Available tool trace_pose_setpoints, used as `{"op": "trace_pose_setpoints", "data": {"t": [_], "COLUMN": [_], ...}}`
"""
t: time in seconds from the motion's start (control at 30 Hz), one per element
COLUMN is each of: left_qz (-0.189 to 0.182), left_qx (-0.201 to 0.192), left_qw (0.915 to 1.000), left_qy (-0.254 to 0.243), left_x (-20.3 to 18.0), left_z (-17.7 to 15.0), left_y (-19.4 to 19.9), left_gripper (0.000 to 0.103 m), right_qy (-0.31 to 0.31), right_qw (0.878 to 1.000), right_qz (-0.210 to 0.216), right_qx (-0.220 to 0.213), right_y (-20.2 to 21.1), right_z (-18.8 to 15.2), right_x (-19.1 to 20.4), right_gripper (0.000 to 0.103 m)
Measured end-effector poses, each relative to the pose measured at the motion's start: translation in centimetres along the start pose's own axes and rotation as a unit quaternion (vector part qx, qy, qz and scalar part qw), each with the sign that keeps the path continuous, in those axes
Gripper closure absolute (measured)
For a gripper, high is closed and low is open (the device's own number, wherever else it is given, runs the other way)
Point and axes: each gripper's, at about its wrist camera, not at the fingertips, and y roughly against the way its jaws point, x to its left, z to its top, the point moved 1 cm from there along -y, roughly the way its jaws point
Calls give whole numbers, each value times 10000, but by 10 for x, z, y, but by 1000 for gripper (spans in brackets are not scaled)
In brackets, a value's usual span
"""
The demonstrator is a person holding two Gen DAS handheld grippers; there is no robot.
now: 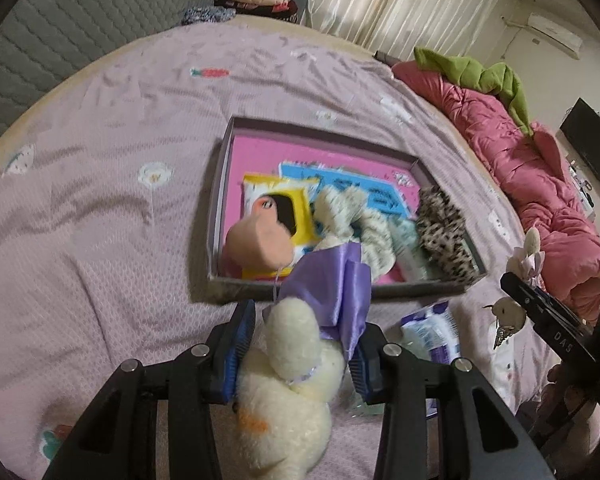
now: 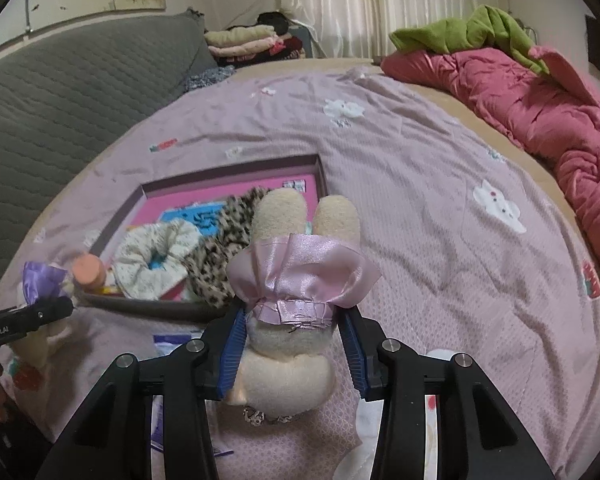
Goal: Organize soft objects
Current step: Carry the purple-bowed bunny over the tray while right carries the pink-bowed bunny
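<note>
Left wrist view: my left gripper [image 1: 300,354] clamps the purple-bow bunny [image 1: 288,392] just short of the box [image 1: 220,184], right gripper [image 2: 296,350] clamps the pink-bow bunny [image 2: 292,320] beside it; I'd clear the near wall, release over bare floor.

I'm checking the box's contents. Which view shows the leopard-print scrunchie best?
The left wrist view: the leopard-print scrunchie lies unobstructed in the box. In the right wrist view, the pink-bowed plush overlaps it.
</note>
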Motion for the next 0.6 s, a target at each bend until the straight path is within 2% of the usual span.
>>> {"op": "trace_pose_setpoints", "data": {"t": [0.6], "left_qz": [-138], "left_qx": [-466], "left_qw": [9984], "left_qy": [-283], "left_x": [-51], "left_z": [41], "left_y": [33], "left_gripper": [60], "right_qy": [99], "right_qw": [9988], "right_qz": [149], "right_qx": [-450], "right_y": [36], "right_z": [31], "right_x": [9], "right_gripper": [57]}}
